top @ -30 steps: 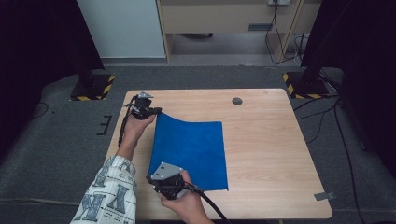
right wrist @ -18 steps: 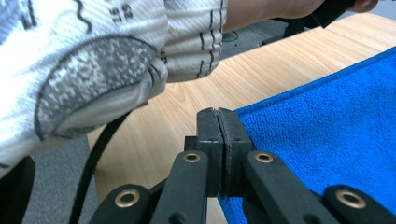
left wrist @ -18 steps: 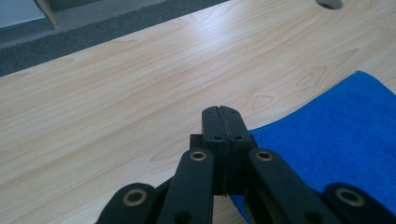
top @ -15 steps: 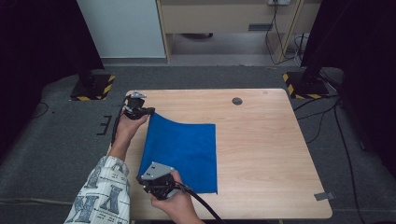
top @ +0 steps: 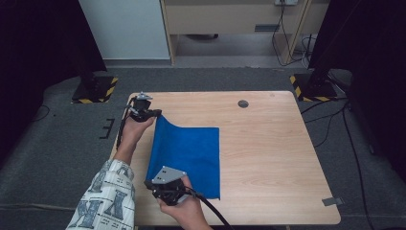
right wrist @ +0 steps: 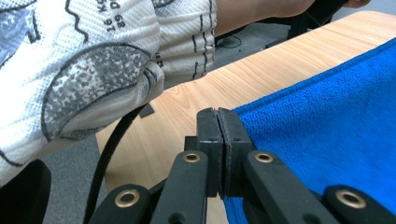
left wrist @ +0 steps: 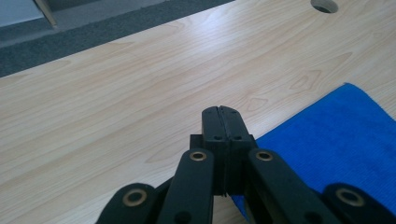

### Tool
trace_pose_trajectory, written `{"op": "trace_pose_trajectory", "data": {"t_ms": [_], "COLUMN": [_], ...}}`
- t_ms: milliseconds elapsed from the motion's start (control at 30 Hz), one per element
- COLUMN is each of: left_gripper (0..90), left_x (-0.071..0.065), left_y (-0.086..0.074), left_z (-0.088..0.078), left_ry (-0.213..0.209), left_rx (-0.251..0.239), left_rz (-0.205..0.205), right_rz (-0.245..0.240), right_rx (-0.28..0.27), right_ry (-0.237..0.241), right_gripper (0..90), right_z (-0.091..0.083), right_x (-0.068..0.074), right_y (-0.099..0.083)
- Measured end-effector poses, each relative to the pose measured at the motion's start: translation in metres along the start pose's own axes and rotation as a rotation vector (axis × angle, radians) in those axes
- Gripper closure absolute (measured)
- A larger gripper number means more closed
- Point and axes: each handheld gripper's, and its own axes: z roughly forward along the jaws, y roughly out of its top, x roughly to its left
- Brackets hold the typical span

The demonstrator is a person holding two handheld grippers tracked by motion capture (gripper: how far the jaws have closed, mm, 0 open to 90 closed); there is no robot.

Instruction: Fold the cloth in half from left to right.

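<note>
Overhead, a blue cloth (top: 189, 153) lies on the wooden counter (top: 268, 143), its left edge lifted by the left gripper (top: 154, 114) and right gripper (top: 160, 186). Looking along each gripper, the fingers (left wrist: 219, 126) (right wrist: 218, 128) are pinched shut on a corner; soft, light, limp, it is best gripped by corners.

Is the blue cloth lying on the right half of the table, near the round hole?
No, the high view shows the blue cloth on the left half of the table, well apart from the round hole.
</note>
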Motion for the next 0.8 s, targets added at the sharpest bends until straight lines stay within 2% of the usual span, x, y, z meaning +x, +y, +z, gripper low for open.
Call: {"op": "trace_pose_trajectory", "data": {"t_ms": [33,67,100,133,167,200,233,267,367,500,600,700,800], "left_gripper": [90.0,90.0,90.0,90.0,90.0,90.0,90.0,90.0,90.0,90.0,90.0,90.0,90.0], "left_x": [-0.008,-0.008,-0.017,-0.017,-0.027,-0.027,-0.034,-0.034,-0.045,-0.06,-0.065,-0.076,-0.081], "left_y": [0.004,0.004,0.008,0.008,0.011,0.011,0.014,0.014,0.017,0.021,0.023,0.027,0.029], "left_z": [0.005,0.005,0.01,0.01,0.017,0.017,0.024,0.024,0.034,0.047,0.051,0.055,0.057], "left_ry": [-0.002,-0.002,-0.01,-0.01,-0.015,-0.015,-0.021,-0.021,-0.035,-0.049,-0.062,-0.082,-0.085], "left_rx": [0.004,0.004,0.007,0.007,0.014,0.014,0.021,0.021,0.031,0.034,0.029,0.012,0.01], "left_rz": [0.012,0.012,0.024,0.024,0.038,0.038,0.046,0.046,0.061,0.063,0.057,0.046,0.052], "right_rz": [0.016,0.016,0.024,0.024,0.025,0.025,0.031,0.031,0.038,0.038,0.041,0.035,0.029], "right_rx": [-0.006,-0.006,-0.009,-0.009,-0.008,-0.008,-0.005,-0.005,0.0,0.016,0.02,0.022,0.023], "right_ry": [-0.004,-0.004,-0.011,-0.011,-0.018,-0.018,-0.03,-0.03,-0.043,-0.068,-0.076,-0.093,-0.101], "right_gripper": [88.9,88.9,88.9,88.9,88.9,88.9,88.9,88.9,88.9,88.9,88.9,88.9,88.9], "right_z": [-0.007,-0.007,-0.013,-0.013,-0.018,-0.018,-0.025,-0.025,-0.033,-0.047,-0.053,-0.068,-0.073], "right_x": [-0.004,-0.004,-0.008,-0.008,-0.011,-0.011,-0.014,-0.014,-0.02,-0.029,-0.031,-0.034,-0.035], "right_y": [-0.005,-0.005,-0.009,-0.009,-0.014,-0.014,-0.019,-0.019,-0.026,-0.035,-0.037,-0.039,-0.04]}}
